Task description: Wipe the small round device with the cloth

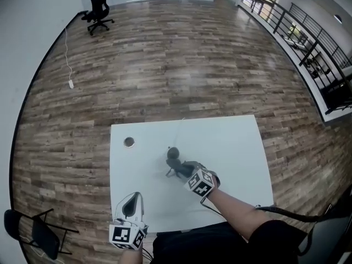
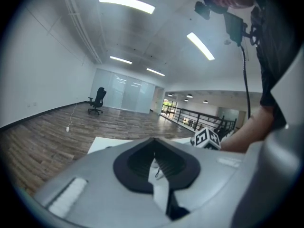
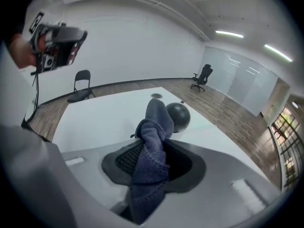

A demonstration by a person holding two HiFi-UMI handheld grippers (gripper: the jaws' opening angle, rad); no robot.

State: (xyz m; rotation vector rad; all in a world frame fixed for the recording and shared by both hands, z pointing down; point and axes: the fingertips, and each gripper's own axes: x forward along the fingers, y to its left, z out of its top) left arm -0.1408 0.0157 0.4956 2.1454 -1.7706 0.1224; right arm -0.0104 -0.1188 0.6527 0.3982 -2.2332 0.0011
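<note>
The small round device [image 1: 173, 153] is a dark ball near the middle of the white table [image 1: 236, 147]; the right gripper view shows it [image 3: 179, 117] just past the cloth. My right gripper [image 1: 180, 169] is shut on a blue-grey cloth [image 3: 154, 148] that bunches up between its jaws and stands out beyond the tips. The cloth's end hangs right beside the device; I cannot tell whether they touch. My left gripper [image 1: 131, 201] hovers at the table's front left, well away from the device, its jaws [image 2: 153, 141] shut with nothing in them.
A small round metal disc [image 1: 128, 142] sits in the table top at the far left. A thin cable [image 1: 179, 130] runs from the device toward the far edge. A folding chair [image 1: 33, 231] stands on the wood floor at the left, an office chair [image 1: 98, 9] far off.
</note>
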